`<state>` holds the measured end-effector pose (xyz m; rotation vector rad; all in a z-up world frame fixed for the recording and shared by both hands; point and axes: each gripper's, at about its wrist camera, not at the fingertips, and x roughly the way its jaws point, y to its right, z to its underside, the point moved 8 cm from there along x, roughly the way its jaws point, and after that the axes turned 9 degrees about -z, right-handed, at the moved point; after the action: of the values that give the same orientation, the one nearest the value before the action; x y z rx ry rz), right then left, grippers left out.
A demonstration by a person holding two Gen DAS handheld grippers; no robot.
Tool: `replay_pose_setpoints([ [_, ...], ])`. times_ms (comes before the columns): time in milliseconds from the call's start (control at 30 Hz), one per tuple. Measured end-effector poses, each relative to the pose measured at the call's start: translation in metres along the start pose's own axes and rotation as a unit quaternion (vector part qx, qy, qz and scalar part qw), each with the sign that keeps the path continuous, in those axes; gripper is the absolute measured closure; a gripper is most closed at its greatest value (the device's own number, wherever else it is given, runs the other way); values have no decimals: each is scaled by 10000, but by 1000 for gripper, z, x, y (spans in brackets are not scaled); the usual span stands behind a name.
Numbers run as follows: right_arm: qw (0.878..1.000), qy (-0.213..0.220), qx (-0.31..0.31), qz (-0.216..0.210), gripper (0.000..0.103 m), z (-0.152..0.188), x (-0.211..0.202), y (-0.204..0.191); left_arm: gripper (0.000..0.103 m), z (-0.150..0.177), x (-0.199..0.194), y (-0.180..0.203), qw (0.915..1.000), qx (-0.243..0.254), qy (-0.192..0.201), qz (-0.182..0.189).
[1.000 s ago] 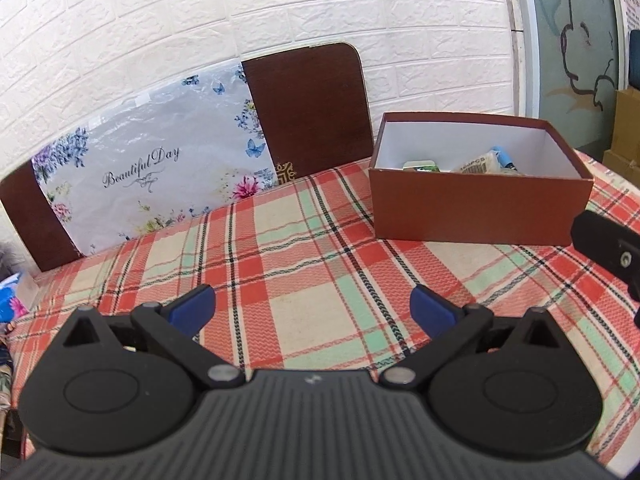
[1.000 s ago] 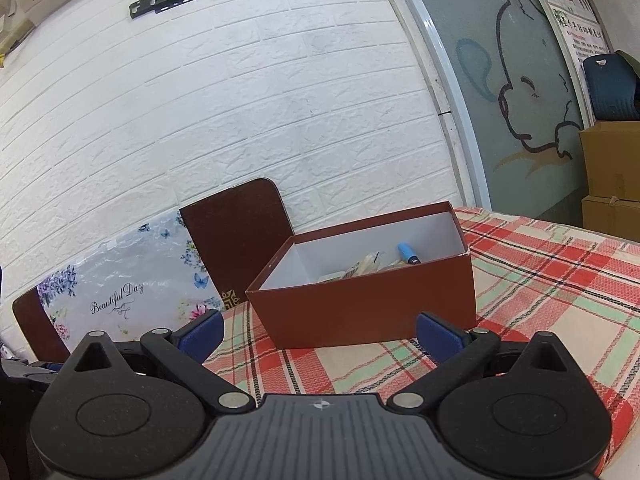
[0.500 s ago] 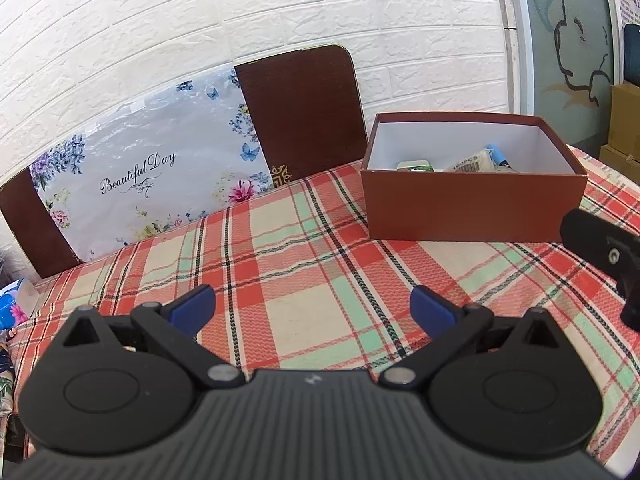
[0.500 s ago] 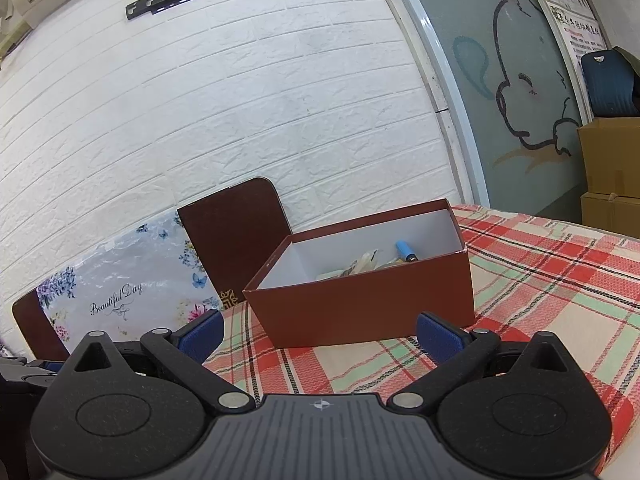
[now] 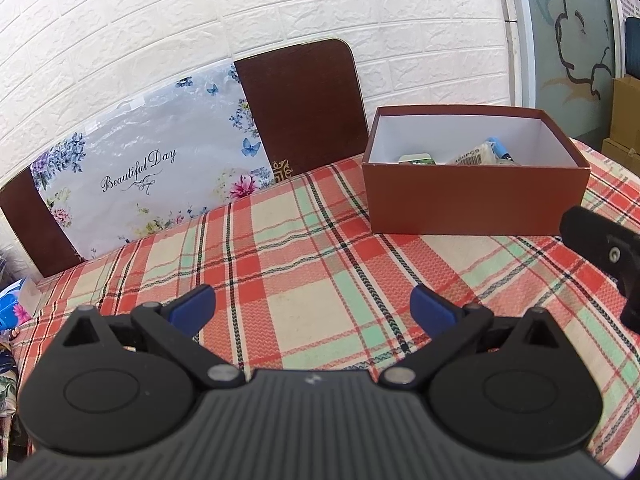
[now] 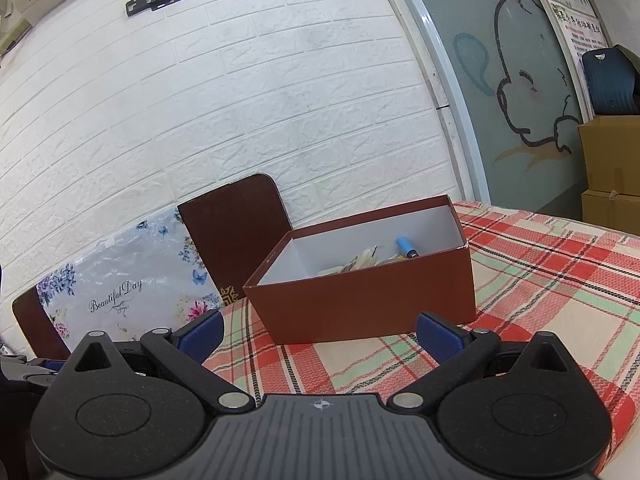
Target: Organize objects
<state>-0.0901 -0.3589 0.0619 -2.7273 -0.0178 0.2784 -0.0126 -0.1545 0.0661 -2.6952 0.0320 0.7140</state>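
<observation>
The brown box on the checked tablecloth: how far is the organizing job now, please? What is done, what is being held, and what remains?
Done: the brown box already holds several items, among them a blue pen-like thing and a labelled packet. In hand: nothing; the left gripper and the right gripper are both open and empty. Left: no loose item shows on the tablecloth in either view, so little seems to remain.

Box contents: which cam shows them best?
Left wrist. It looks down into the brown box, so a green-topped item, a labelled packet and a blue item show. Right wrist sits lower: the near wall hides most, leaving the blue item and pale packets.
</observation>
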Motion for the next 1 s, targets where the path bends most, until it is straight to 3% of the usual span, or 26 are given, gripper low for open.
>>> replay_pose_setpoints([
  [1000, 9999, -98, -15, -85, 1, -2, 3, 9, 0, 6, 4, 3, 9997, 106, -220, 93],
])
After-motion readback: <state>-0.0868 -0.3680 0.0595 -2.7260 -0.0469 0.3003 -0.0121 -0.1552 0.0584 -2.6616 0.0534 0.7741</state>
